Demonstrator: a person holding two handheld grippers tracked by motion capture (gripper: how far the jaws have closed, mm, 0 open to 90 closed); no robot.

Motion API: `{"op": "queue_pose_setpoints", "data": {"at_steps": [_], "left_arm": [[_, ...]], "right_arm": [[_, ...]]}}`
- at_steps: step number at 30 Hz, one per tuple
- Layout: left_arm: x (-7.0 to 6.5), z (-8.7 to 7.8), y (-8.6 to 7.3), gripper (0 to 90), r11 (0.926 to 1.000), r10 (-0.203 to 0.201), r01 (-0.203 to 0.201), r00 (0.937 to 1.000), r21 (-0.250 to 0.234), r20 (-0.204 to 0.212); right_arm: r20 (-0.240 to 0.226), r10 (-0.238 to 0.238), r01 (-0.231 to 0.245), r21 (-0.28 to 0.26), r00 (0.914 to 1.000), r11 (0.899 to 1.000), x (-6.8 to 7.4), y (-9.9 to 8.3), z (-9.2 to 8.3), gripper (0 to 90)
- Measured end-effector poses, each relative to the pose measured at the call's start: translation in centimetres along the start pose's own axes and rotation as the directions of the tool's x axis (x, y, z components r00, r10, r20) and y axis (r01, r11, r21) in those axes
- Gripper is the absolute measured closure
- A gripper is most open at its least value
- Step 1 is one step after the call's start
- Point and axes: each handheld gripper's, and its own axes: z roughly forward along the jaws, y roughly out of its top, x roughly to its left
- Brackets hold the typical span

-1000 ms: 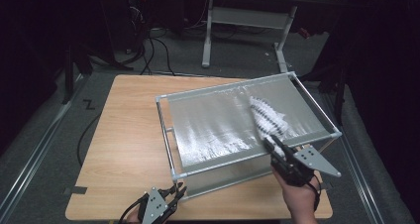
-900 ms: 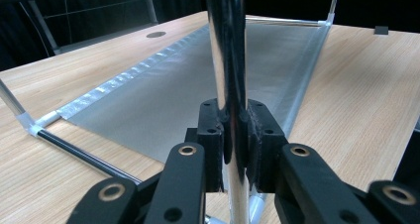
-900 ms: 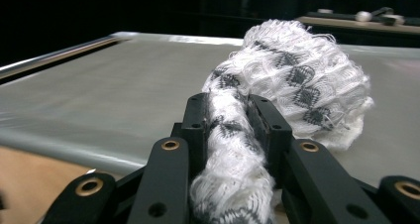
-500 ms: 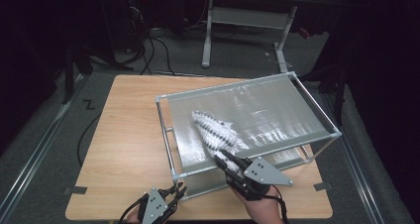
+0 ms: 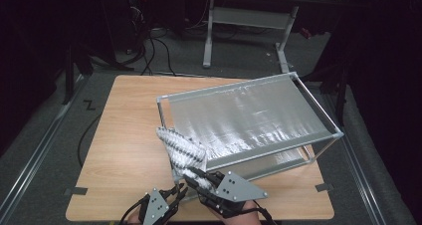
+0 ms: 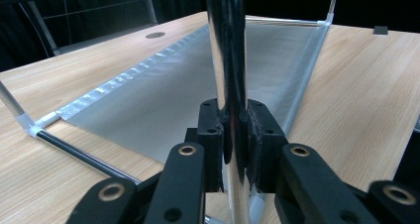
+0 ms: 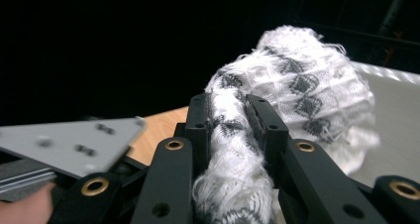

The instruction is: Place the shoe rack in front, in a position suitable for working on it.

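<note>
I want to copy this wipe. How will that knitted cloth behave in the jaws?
Probably floppy: the knitted cloth bunches and bulges beyond the right gripper holding it. Likely light, since it stands up from the grip. Its coarse weave should resist slipping.

Knit cloth (image 5: 181, 149): white with grey diamond pattern, bunched, raised at rack's near-left corner | Rack (image 5: 249, 118): metal-framed, silver sheet stretched across, tilted on wooden surface (image 5: 127, 130)
</note>
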Motion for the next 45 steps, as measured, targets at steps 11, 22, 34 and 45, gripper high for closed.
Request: {"op": "queue_pose_setpoints", "data": {"at_steps": [11,22,34,45], "left_arm": [[0.1,0.1,0.1,78.6,1.0000,-0.004,0.004,1.0000,0.002,-0.006],[1.4,0.4,0.0,79.5,0.9978,-0.067,0.067,0.9973,-0.001,-0.030],[2.9,-0.1,-0.4,79.6,0.9963,-0.085,0.085,0.9931,0.001,-0.081],[4.2,-0.7,-0.6,79.6,0.9949,-0.099,0.100,0.9884,0.007,-0.115]], "right_arm": [[0.083,-0.062,0.070,-0.088,0.9946,0.994,0.0,1.5,-4.9,75.4],[0.230,0.014,-0.034,0.087,0.9730,0.996,-4.2,-5.2,-10.1,75.8],[0.364,0.103,-0.245,0.371,0.9257,0.896,-11.4,-14.3,-7.1,75.7],[0.369,0.091,-0.242,0.388,0.9248,0.889,-11.9,-15.2,-5.9,38.6]]}}
